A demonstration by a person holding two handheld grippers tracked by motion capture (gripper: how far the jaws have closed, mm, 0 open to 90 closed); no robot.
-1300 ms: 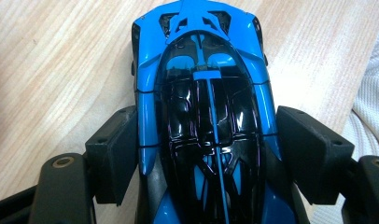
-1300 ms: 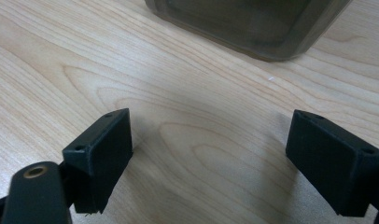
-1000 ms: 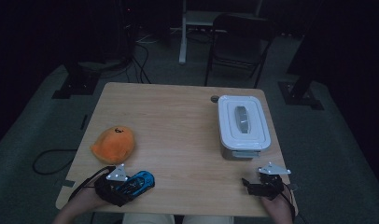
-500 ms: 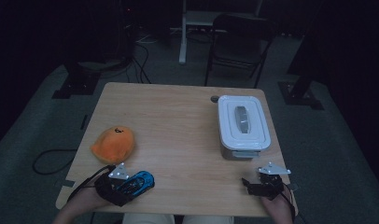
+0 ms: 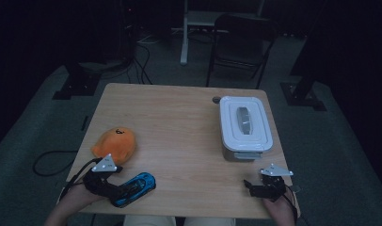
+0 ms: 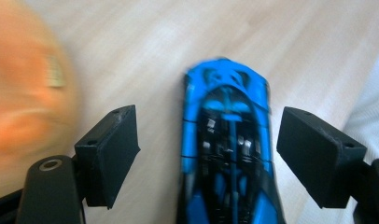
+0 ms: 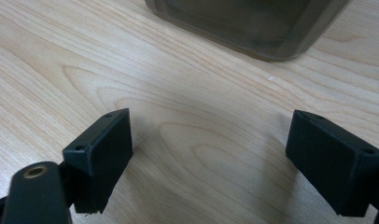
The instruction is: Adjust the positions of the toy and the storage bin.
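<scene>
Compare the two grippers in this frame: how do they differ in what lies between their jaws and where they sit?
The left gripper straddles the blue toy car, jaws wide and apart from it; the right gripper has bare table between its jaws. The left sits beside the orange plush, the right in front of the lidded white container. Both are open, at the table's near edge.

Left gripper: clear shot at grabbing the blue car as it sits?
Probably yes. The left gripper is open with the blue toy car lying lengthwise between its jaws, a gap on each side. The orange plush sits off to one side, apart from the car.
</scene>
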